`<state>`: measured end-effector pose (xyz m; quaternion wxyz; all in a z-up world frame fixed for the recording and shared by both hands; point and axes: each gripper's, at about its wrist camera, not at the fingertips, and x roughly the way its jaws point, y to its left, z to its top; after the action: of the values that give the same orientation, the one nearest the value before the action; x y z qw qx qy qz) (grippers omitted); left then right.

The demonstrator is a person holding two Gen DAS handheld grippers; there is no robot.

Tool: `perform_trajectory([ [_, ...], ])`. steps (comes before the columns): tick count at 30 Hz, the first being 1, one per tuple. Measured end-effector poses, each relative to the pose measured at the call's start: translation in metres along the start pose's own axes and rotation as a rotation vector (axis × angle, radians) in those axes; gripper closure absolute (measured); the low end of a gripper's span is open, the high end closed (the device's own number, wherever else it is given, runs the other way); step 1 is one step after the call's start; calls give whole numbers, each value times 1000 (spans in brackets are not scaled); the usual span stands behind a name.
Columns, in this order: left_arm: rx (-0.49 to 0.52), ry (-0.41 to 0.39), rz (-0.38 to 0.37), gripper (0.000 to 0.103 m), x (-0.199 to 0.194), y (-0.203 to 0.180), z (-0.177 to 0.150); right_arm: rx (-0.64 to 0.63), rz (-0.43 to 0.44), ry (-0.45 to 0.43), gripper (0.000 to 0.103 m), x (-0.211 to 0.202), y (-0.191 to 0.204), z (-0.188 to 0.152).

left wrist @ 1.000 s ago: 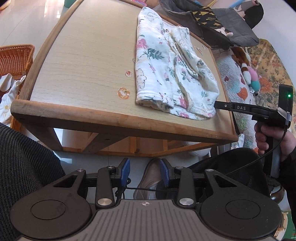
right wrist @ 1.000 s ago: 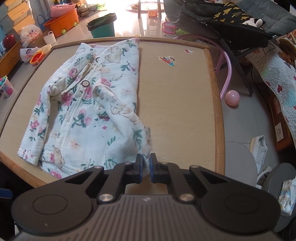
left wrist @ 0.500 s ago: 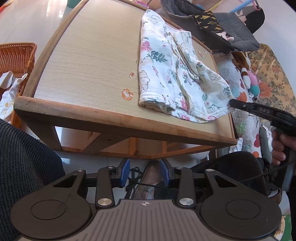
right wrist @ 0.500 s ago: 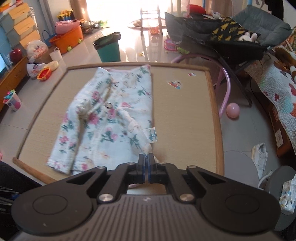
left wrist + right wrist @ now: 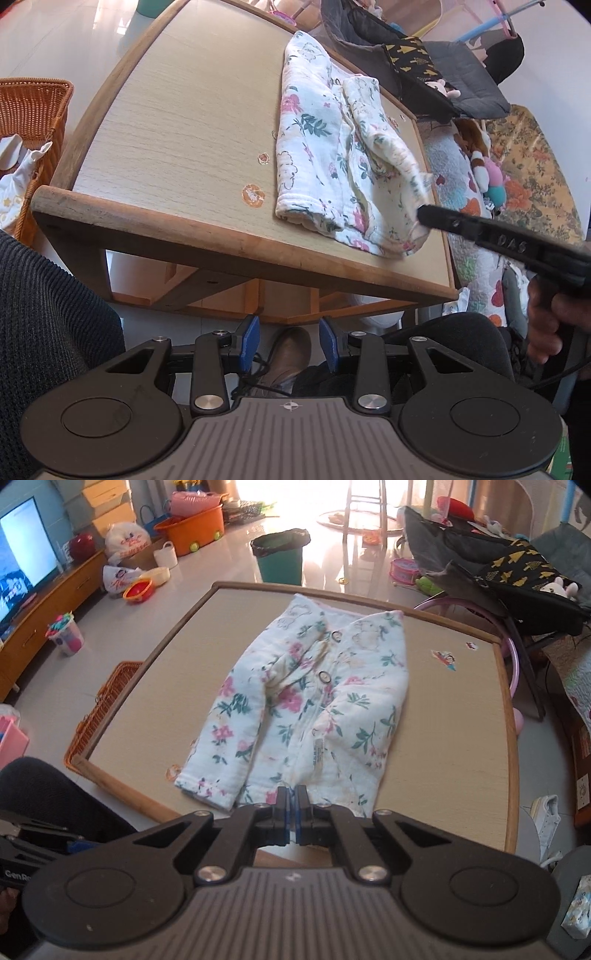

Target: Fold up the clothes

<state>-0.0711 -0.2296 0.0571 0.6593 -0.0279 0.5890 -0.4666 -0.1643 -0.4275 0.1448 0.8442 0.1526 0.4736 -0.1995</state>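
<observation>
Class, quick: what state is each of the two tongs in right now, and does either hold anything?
Left tongs: open, holding nothing, below the table edge.
Right tongs: shut on the near hem of the floral garment, lifting it off the table.

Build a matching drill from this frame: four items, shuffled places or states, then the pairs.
1. right gripper
2. left gripper
3. woven orange wicker basket
4. round orange sticker

A. on the floor beside the wooden table
B. shut on the hem of the white floral padded baby jacket
C. open, holding nothing, below the table edge
D. on the tabletop near the jacket's hem

Pairs: 1-B, 2-C, 3-A, 4-D
</observation>
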Motion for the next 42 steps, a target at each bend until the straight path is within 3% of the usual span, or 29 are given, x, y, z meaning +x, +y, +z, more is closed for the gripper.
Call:
perform_trajectory([
  [11,-13,-1,-13,65,0,3,1,-13,-45,99,100,40,7,-10],
  [19,-26,0,1,64,1,4,2,-7,-49,92,99,45,9,-16],
  [21,-22,5,10,61,2,4,2,-19,-42,91,97,44,10,-16],
  [23,-20,3,17,52,2,3,2,-42,-22,95,96,41,12,-17],
  [28,-23,1,26,51,2,3,3,-77,35,117,95,28,14,-13],
  [35,-25,1,28,49,4,3,3,33,53,149,93,14,4,22],
  [42,-38,-17,16,48,1,8,2,166,-7,168,80,31,2,76],
])
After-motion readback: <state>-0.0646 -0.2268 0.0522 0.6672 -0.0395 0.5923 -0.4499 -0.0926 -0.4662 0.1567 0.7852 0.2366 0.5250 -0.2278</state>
